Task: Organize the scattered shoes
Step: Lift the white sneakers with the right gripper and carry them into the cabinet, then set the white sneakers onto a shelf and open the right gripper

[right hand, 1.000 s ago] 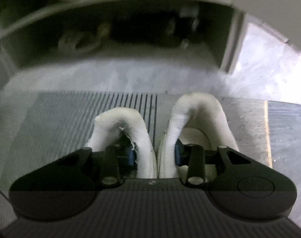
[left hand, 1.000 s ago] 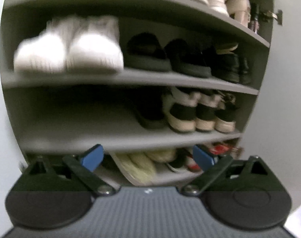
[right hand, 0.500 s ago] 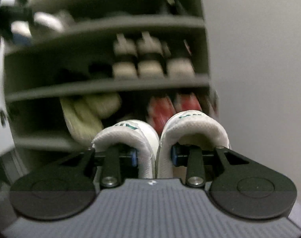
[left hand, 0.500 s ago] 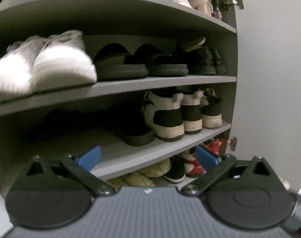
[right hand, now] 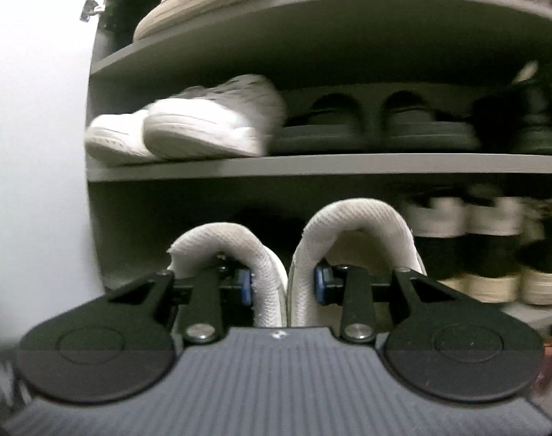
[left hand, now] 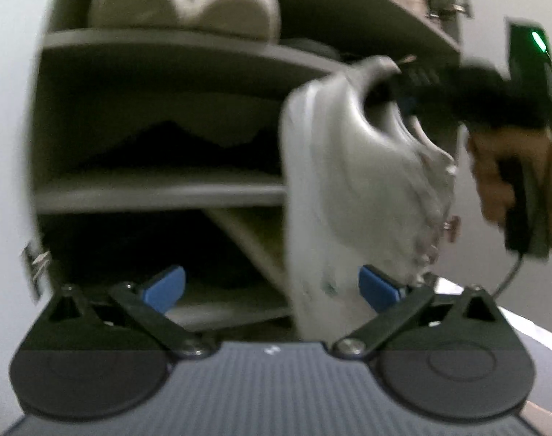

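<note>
Grey shoe cabinet [right hand: 312, 167], shelves crowded: white trainers [right hand: 188, 130], black slides [right hand: 370, 127]. White wall [right hand: 32, 145] alongside. Right gripper [right hand: 283, 285] pinches the inner collars of a white sneaker pair [right hand: 334, 232], held in air before the lower shelf. Left gripper [left hand: 272, 287] wide, nothing gripped.

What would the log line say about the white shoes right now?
right hand-held gripper: shut on white shoes, pinching inner collars together | left hand-held gripper: open, empty | shoe rack: ahead | stage: carrying pair to rack
</note>
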`<state>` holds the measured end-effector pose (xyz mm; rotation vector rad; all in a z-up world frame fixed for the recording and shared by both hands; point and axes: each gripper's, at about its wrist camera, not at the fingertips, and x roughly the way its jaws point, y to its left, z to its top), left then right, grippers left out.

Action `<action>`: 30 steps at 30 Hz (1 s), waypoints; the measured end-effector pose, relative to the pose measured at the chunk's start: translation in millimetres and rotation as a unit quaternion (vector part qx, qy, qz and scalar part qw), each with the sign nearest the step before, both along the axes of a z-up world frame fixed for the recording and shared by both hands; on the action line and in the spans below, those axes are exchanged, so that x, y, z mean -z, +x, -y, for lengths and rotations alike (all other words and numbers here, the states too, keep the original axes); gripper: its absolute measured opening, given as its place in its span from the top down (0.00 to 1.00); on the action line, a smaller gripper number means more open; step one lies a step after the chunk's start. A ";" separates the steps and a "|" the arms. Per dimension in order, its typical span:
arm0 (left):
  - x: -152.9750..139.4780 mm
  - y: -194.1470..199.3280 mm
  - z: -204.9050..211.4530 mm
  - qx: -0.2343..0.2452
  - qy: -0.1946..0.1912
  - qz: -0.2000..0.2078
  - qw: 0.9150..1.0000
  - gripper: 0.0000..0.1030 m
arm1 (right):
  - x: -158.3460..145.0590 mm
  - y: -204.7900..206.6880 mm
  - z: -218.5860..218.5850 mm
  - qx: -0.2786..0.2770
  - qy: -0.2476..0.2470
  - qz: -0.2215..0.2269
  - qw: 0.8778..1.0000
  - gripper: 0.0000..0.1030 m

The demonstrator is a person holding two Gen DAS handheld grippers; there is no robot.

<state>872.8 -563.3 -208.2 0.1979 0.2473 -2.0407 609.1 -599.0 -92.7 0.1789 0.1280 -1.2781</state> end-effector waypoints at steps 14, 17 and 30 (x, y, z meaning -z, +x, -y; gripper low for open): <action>24.3 7.7 0.1 -0.062 -0.013 -0.006 0.998 0.00 | 10.2 143.1 95.1 -0.047 0.010 -0.061 0.997 0.65; 27.3 9.9 8.9 -0.082 0.005 -0.009 0.997 0.00 | 11.9 146.9 102.1 -0.031 0.019 -0.059 0.998 0.65; 20.7 0.3 -17.5 -0.169 -0.123 0.034 0.977 0.00 | 5.4 145.2 143.3 0.034 0.113 -0.044 0.992 0.65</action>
